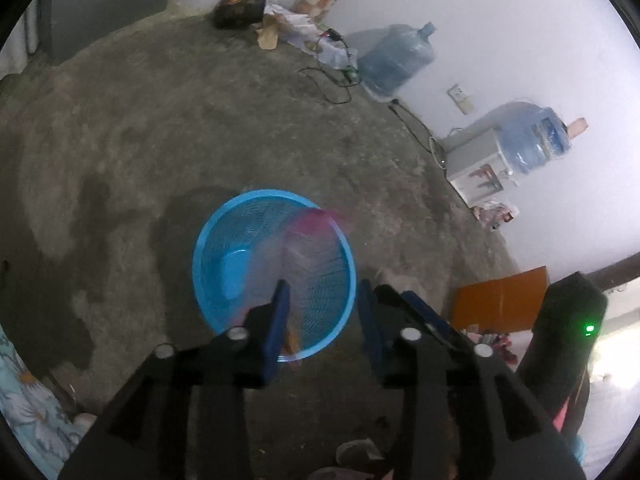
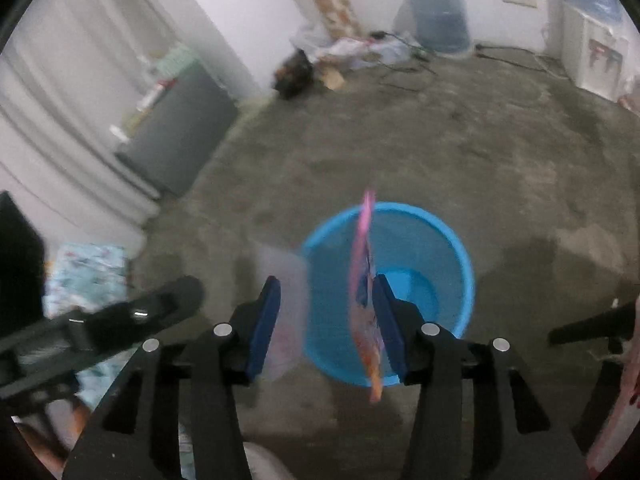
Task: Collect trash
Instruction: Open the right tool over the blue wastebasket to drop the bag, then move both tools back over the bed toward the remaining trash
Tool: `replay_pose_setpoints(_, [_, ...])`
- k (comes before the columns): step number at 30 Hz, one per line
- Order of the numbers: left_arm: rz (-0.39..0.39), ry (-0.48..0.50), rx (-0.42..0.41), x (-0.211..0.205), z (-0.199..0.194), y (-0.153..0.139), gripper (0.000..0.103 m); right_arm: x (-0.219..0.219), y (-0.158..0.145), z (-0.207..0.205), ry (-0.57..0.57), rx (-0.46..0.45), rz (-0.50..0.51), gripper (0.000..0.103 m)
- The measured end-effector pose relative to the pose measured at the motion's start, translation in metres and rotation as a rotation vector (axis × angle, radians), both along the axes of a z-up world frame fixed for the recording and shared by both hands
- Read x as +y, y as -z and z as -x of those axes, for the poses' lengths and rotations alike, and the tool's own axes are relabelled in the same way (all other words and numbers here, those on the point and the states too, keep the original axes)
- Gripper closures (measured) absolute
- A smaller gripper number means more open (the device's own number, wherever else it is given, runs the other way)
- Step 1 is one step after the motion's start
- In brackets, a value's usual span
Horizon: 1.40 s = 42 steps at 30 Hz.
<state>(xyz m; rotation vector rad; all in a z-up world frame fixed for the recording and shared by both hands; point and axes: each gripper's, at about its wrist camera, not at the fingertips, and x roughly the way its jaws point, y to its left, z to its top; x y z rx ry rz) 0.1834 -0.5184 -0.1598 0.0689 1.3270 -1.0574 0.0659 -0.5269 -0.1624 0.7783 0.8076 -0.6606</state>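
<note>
The pink wrapper (image 2: pixel 365 280) hangs edge-on between my right gripper's (image 2: pixel 327 292) blue pads, lying against the right-hand pad (image 2: pixel 386 320) and apart from the left one; the jaws stand parted, not pinching it. It hangs over the blue basket (image 2: pixel 452 240) on the concrete floor (image 2: pixel 440 140). A blurred clear wrapper (image 2: pixel 286 304) hangs beside the left-hand pad. My left gripper (image 1: pixel 325 292) is also parted above the basket (image 1: pixel 208 240), with a smeared pink-and-clear wrapper (image 1: pixel 308 236) just beyond its fingertips, touching neither pad that I can tell. Water jugs (image 1: pixel 394 60) stand along the wall.
</note>
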Motion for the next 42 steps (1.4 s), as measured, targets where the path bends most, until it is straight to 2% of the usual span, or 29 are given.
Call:
replay_pose_setpoints(3, [0.016, 0.019, 0.006, 0.004, 0.002, -0.002, 0.062, 0.004, -0.003, 0.004, -0.006, -0.009, -0.005, 0.056])
replay_pose_setpoints(6, [0.03, 0.022, -0.023, 0.014, 0.007, -0.008, 0.059, 0.004, -0.012, 0.006, -0.019, -0.015, 0.016, 0.055])
replay_pose_setpoints(9, [0.051, 0.018, -0.026, 0.022, 0.013, -0.02, 0.056, 0.005, -0.017, 0.005, -0.02, -0.041, 0.02, 0.05])
replay_pose_setpoints(15, [0.126, 0.025, -0.1, 0.058, 0.029, -0.07, 0.044, 0.027, -0.036, -0.005, -0.082, -0.076, 0.056, 0.041])
replay_pose_setpoints(19, [0.204, 0.01, -0.125, 0.104, 0.037, -0.109, 0.036, 0.052, -0.065, -0.016, -0.149, -0.1, 0.106, 0.032])
replay_pose_setpoints(24, [0.265, -0.031, -0.185, 0.185, 0.041, -0.159, 0.022, 0.091, -0.113, -0.025, -0.234, -0.142, 0.217, 0.016])
replay_pose_setpoints(28, [0.286, -0.09, -0.226, 0.257, 0.046, -0.187, 0.018, 0.123, -0.145, -0.027, -0.286, -0.165, 0.283, 0.009])
replay_pose_setpoints(32, [0.291, -0.185, -0.268, 0.332, 0.05, -0.198, 0.014, 0.163, -0.169, -0.036, -0.366, -0.158, 0.345, 0.008])
replay_pose_setpoints(39, [0.281, -0.412, -0.372, 0.469, 0.056, -0.199, 0.008, 0.241, -0.186, -0.064, -0.478, -0.085, 0.467, 0.008])
replay_pose_setpoints(42, [0.302, -0.496, -0.39, 0.516, 0.057, -0.2, 0.006, 0.284, -0.189, -0.08, -0.579, -0.08, 0.53, 0.008])
